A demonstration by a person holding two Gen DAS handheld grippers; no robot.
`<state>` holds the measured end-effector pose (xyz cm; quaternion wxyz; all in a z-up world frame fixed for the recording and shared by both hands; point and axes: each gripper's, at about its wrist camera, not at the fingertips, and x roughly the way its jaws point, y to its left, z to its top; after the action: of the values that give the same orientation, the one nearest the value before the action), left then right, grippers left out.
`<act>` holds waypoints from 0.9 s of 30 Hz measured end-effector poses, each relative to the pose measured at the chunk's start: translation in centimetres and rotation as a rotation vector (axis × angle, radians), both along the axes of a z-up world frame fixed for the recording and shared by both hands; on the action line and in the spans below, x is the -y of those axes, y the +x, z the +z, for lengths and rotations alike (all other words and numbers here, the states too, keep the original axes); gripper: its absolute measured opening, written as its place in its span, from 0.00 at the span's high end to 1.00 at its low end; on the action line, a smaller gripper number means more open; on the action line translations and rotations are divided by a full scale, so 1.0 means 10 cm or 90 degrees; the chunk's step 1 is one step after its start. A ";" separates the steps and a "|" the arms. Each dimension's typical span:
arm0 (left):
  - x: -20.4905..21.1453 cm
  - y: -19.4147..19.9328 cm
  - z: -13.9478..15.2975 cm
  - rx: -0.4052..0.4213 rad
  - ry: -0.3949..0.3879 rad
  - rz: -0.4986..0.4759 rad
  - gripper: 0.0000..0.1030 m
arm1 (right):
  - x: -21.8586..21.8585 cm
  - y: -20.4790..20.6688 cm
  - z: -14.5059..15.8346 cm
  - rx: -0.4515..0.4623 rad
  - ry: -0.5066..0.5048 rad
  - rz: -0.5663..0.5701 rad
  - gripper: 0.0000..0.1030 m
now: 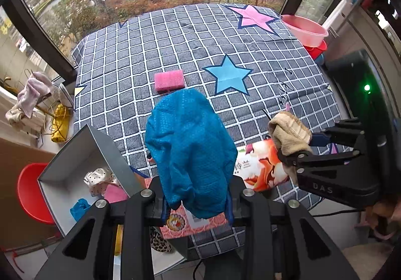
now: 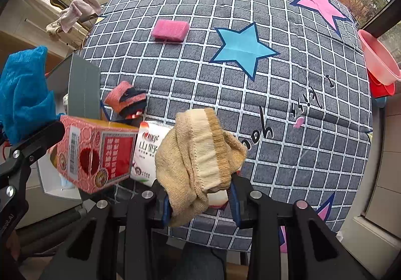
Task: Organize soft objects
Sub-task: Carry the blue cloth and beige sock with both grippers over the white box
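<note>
My left gripper is shut on a blue mesh cloth and holds it up above the table's near edge; the cloth also shows at the left of the right wrist view. My right gripper is shut on a tan sock, seen at the right of the left wrist view. A pink sponge lies mid-table. A grey open box at the left edge holds a polka-dot cloth, a pink piece and a blue piece.
The table wears a grey checked cover with stars. A red printed carton, a white tissue pack and a red-black rolled sock lie near the front. Pink basins stand at the far right. A red stool stands left.
</note>
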<state>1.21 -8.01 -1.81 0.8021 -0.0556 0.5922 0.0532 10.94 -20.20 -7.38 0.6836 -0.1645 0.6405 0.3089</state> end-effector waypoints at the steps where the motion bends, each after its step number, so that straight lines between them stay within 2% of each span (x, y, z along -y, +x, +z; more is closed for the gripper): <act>1: 0.01 -0.02 0.00 0.001 0.002 -0.002 0.66 | 0.01 -0.03 0.02 0.001 0.000 0.002 0.64; 13: 0.02 -0.32 0.08 0.020 0.002 -0.006 0.66 | 0.00 -0.35 0.32 0.020 0.020 0.043 0.64; 27: -0.45 -0.68 0.26 0.063 -0.006 0.107 0.66 | -0.46 -0.65 0.71 0.067 0.052 0.140 0.64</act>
<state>-5.61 -3.49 0.80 0.8227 -0.1113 0.5456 0.1145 4.42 -15.59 -0.31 0.6842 -0.2217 0.5687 0.3992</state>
